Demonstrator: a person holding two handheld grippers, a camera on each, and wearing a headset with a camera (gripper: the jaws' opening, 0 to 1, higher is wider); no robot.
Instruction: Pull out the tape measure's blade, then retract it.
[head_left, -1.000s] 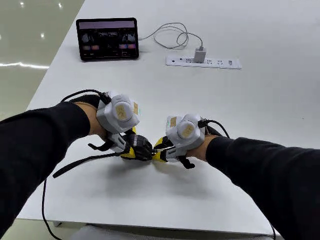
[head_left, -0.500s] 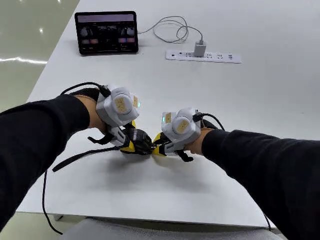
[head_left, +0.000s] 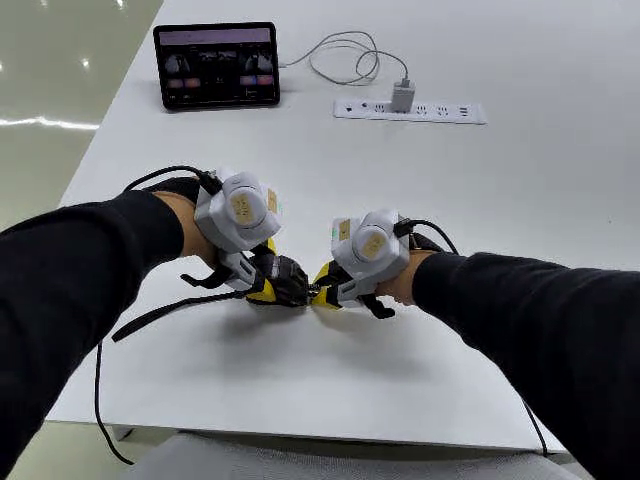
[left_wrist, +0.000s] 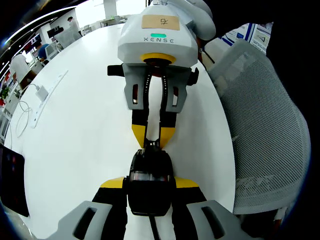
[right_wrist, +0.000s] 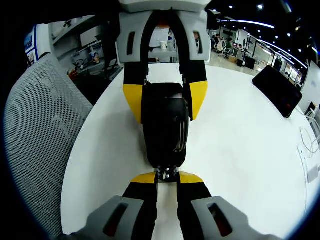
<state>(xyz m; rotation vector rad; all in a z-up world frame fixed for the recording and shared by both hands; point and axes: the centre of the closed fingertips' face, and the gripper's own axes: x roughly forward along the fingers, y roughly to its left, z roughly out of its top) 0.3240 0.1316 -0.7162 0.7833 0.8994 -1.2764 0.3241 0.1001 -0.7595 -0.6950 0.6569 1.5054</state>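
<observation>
A black tape measure (head_left: 289, 279) rests low over the white table (head_left: 300, 380) between both grippers. My left gripper (head_left: 279, 287) is shut on its body; in the left gripper view the yellow pads (left_wrist: 113, 183) clamp the case (left_wrist: 149, 170) from both sides. My right gripper (head_left: 320, 296) faces it from the right, shut on the blade's end hook (right_wrist: 167, 173) right at the case mouth. In the right gripper view the case (right_wrist: 166, 125) fills the centre, with the left gripper (right_wrist: 166, 102) behind it. Almost no blade shows between hook and case.
A tablet (head_left: 215, 65) stands at the back left of the table. A power strip (head_left: 410, 110) with a charger and coiled white cable (head_left: 345, 55) lies at the back. A grey mesh chair (left_wrist: 265, 135) sits just past the table's near edge. A black strap (head_left: 160, 318) trails left.
The head camera has shifted. My right gripper has edged slightly to the right, still pinching the hook; the left gripper and the case stay in place.
</observation>
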